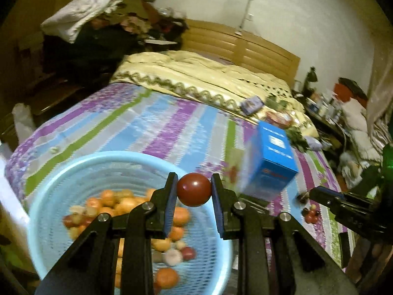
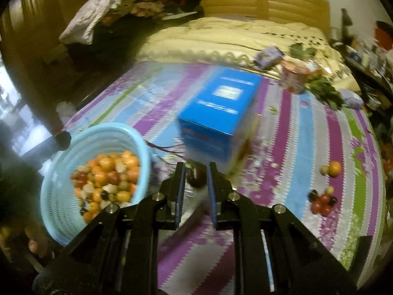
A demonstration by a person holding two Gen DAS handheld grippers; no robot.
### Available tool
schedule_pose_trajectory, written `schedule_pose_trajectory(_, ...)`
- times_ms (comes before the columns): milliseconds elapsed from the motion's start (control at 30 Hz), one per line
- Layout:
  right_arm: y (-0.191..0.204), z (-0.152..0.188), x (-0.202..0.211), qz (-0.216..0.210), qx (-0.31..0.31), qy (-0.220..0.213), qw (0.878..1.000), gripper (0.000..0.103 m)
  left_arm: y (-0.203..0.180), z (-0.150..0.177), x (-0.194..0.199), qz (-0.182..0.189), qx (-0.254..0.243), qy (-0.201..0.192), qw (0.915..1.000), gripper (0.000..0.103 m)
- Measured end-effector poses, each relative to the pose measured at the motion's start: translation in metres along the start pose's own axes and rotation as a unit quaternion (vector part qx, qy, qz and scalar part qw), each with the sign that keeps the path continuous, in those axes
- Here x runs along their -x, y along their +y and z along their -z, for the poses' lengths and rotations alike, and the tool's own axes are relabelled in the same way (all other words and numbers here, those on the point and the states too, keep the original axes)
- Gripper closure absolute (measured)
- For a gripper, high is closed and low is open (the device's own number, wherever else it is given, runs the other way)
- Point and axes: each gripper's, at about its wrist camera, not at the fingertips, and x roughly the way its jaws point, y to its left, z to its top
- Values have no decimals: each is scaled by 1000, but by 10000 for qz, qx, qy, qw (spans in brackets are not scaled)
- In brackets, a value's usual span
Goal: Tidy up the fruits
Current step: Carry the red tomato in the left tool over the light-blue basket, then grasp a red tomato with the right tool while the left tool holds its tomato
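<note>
My left gripper (image 1: 194,180) is shut on a round dark red fruit (image 1: 194,190), held above the near rim of a light blue mesh basket (image 1: 61,179). The basket holds several orange, red and pale fruits (image 1: 127,204). My right gripper (image 2: 196,169) is shut on a dark brownish-purple fruit (image 2: 196,177) above the striped sheet, to the right of the basket (image 2: 98,129). Loose red and dark fruits (image 2: 323,200) and an orange one (image 2: 334,168) lie on the sheet at the right. In the left wrist view the right gripper (image 1: 316,194) shows at the right edge.
A blue cardboard box (image 2: 221,108) stands on the purple-striped bedsheet (image 2: 289,127) just beyond both grippers. Behind it are a cream quilt (image 2: 221,36), a red cup-like container (image 2: 293,78), leafy greens (image 2: 324,93) and a wooden headboard (image 2: 270,2). Clutter lines the bed's right side.
</note>
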Motion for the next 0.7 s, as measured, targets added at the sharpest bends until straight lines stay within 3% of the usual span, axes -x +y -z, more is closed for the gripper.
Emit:
schedule_pose_trajectory(267, 65, -14, -17, -410, 364, 286, 9981, 85, 66, -10, 12, -416, 307, 9, 9987, 76)
schedule_pose_trajectory(433, 92, -17, -34, -778, 396, 545, 9947, 87, 99, -11, 9, -474, 482, 180, 9976, 76)
schedule_pose_trajectory(700, 63, -38, -21, -829, 53, 296, 9961, 88, 125, 2, 3, -295, 779, 348, 9959, 76)
